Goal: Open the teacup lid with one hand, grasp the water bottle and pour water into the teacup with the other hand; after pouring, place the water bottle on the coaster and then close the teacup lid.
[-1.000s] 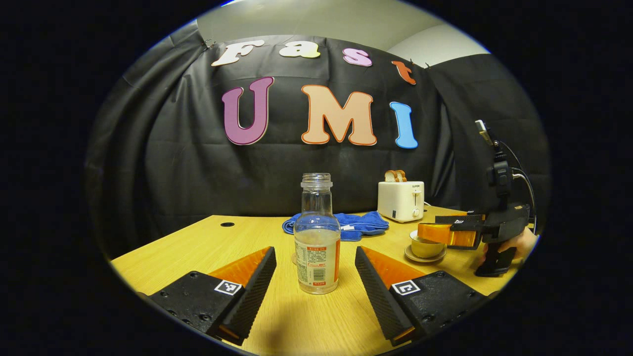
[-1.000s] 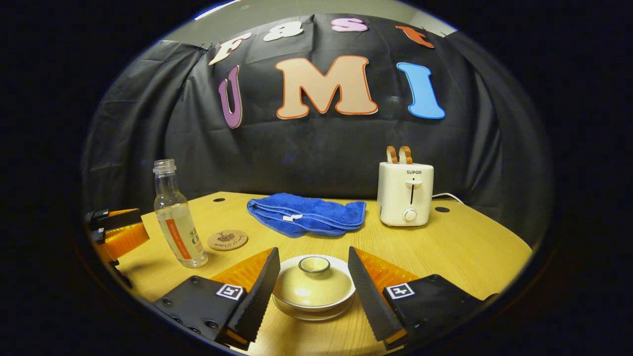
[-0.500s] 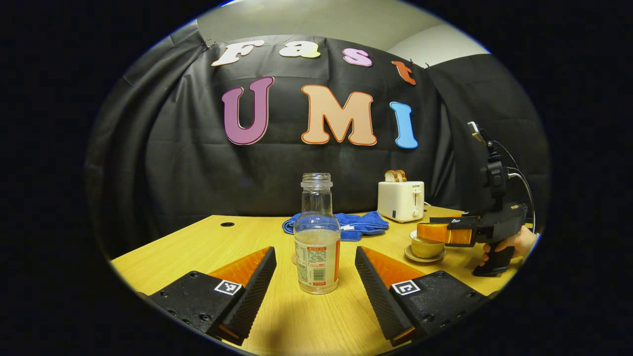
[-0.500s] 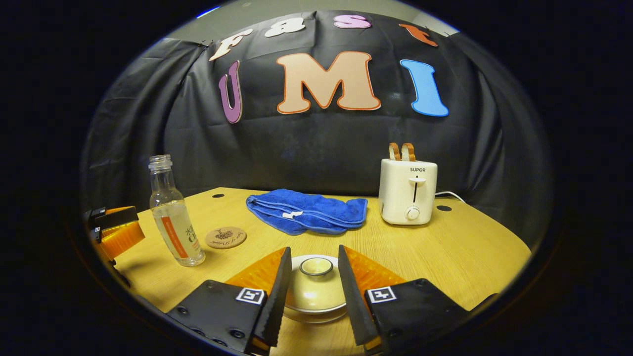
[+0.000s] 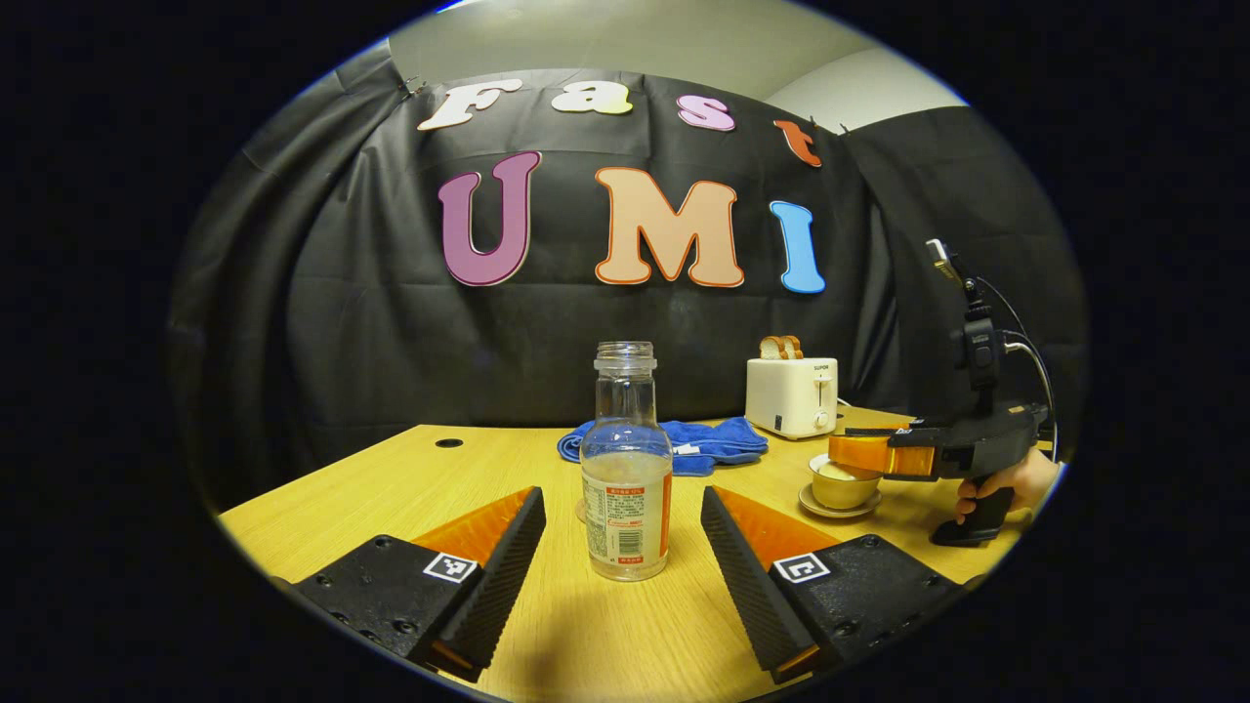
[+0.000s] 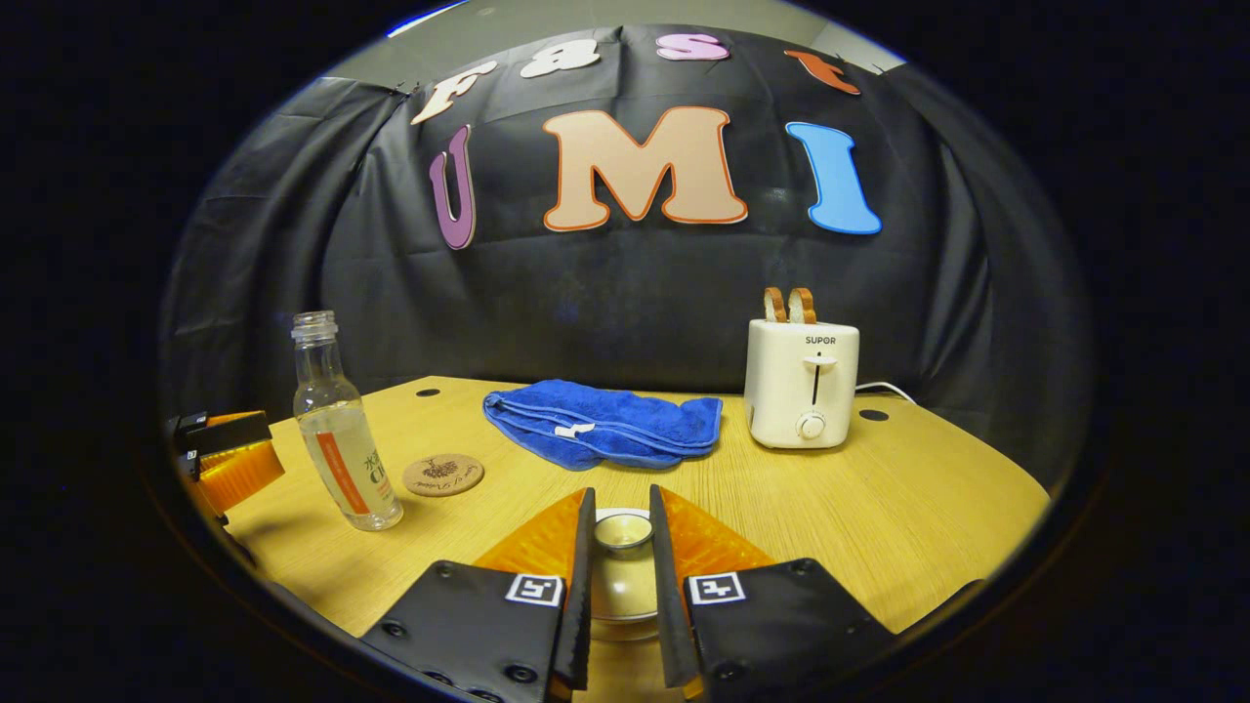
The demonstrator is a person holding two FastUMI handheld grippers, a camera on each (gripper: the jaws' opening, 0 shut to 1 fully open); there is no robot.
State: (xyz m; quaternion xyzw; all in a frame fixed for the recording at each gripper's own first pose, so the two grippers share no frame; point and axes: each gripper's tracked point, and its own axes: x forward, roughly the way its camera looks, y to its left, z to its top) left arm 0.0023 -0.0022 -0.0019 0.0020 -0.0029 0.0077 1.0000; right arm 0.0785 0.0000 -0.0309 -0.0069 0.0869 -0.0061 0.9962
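A clear, uncapped water bottle (image 5: 625,488) with some water in it stands upright on the table, just beyond and between the fingertips of my open left gripper (image 5: 620,500), which does not touch it. In the right gripper view the bottle (image 6: 342,439) is at the left, with the round cork coaster (image 6: 444,475) beside it. My right gripper (image 6: 621,506) is shut on the knob of the cream teacup lid (image 6: 623,535), which sits on the cup. From the left gripper view, that right gripper (image 5: 864,454) lies level over the teacup (image 5: 838,485) and its saucer.
A white toaster (image 6: 801,386) holding two slices stands at the back right of the wooden table (image 6: 879,498). A folded blue cloth (image 6: 605,425) lies at the back middle. A hand (image 5: 1006,483) holds the right gripper's handle.
The right gripper's fingers have closed from wide apart onto the lid's knob. The left gripper and the bottle have not moved.
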